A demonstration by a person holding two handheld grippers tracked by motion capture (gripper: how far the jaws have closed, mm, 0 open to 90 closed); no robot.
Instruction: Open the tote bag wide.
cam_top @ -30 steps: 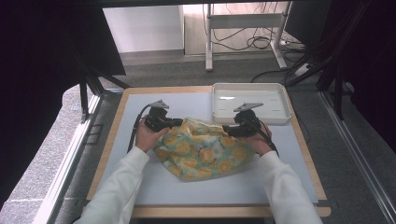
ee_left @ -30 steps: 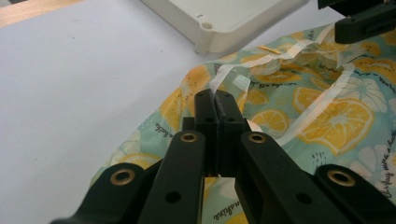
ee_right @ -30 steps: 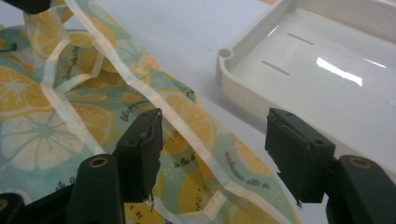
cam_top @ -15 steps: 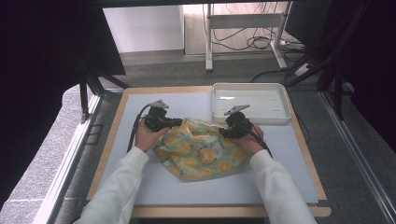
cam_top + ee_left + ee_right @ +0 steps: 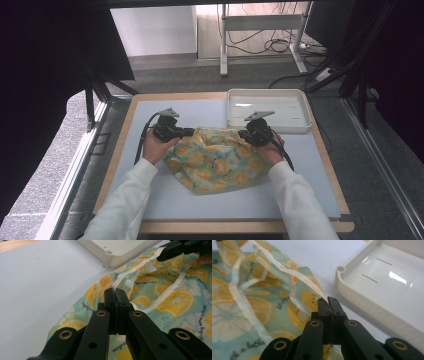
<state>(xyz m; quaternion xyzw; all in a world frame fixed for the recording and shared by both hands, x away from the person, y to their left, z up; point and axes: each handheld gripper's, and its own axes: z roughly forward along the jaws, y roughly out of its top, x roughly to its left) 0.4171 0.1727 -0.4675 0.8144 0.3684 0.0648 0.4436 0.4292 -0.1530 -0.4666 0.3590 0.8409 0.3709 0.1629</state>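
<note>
On the desk (image 5: 150, 200), right in front of us, lies a soft cloth (image 5: 215, 160) with yellow lemon slices printed on a pale green ground. It sits in a loose, crumpled heap between our two hands, and its far corner lies just beside the white tray (image 5: 267, 110).

Our left gripper (image 5: 187, 132) has its fingers (image 5: 110, 300) pinched tight on the pale hem (image 5: 140, 265) at the cloth's left edge. Our right gripper (image 5: 245, 134) has just been closing, and now its fingers (image 5: 323, 307) are pinched on the same pale hem at the right edge, with the hem caught between them (we can see the strip run straight into the tips).

We think this cloth will be very light and floppy. It will not hold any shape by itself, so it will sag and fold wherever we do not hold it. It will not break, but it can slip out if we only hold a thin bit, and it looks a little smooth.

The hem is the best place to hold, we think, because it is thicker and folded over. Holding two spots far apart on that edge should let us pull the cloth flat. If we pull too fast, one side may slide free, so we should go slowly.
</note>
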